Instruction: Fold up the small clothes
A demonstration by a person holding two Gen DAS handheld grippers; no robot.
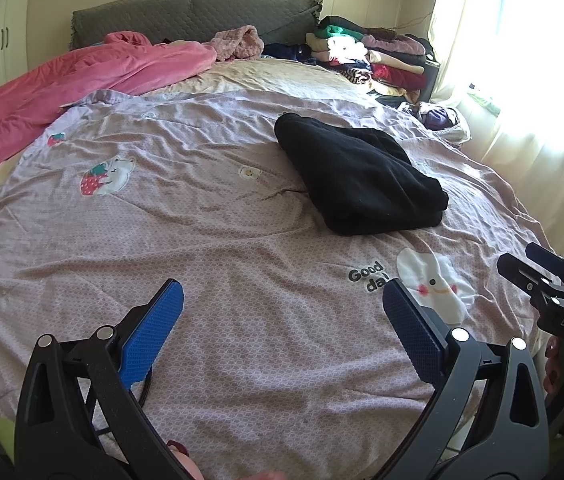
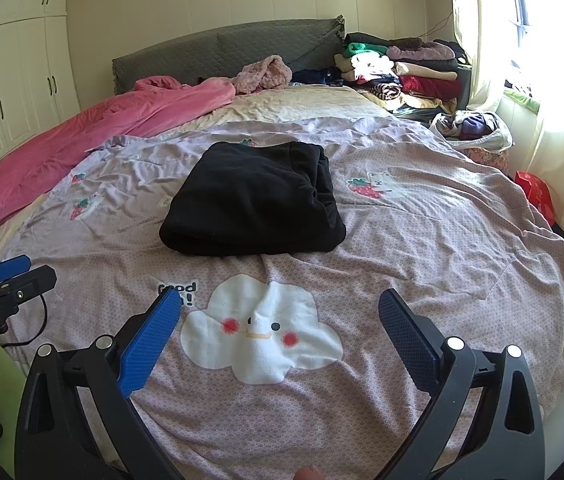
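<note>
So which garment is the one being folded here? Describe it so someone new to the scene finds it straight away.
Start at the bed's lilac quilt printed with strawberries and a white cloud face. Near its middle, beyond the cloud, lies a black garment folded into a thick rectangle. It is the only dark item lying alone; the other clothes are stacked in a pile by the headboard.

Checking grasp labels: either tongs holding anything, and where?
Nothing held. Left tongs and right tongs both open over the quilt; folded black fleece garment lies untouched.
</note>
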